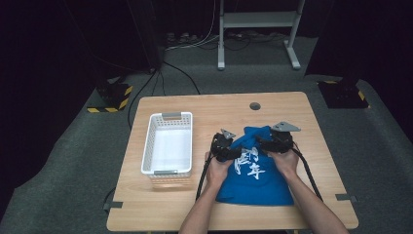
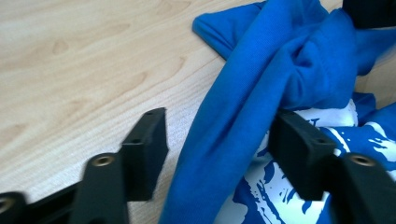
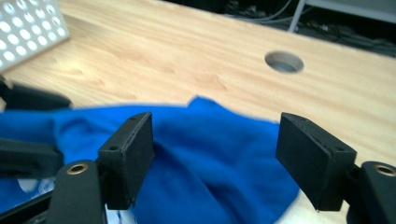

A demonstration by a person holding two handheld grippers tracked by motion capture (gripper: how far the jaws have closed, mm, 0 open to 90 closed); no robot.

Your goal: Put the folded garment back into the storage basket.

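Observation:
A blue T-shirt (image 1: 255,181) with white print lies bunched on the wooden table (image 1: 219,107), right of centre. Both grippers sit at its far end, held by a person's hands. My left gripper (image 1: 225,146) is at the shirt's left upper edge. In the left gripper view (image 2: 224,149) a raised fold of the blue T-shirt (image 2: 252,93) runs between the jaws; the left pad (image 2: 149,144) stands clear of the cloth, so the gripper is open. My right gripper (image 1: 272,141) hovers over the shirt's top. Its jaws (image 3: 219,149) stand wide open above the blue T-shirt (image 3: 210,154).
A white perforated basket (image 1: 146,146) stands on the table's left half, and its corner (image 3: 28,28) shows in the right gripper view. A round cable hole (image 1: 254,106) (image 3: 284,61) lies beyond the shirt. Bare wood stretches between basket and shirt.

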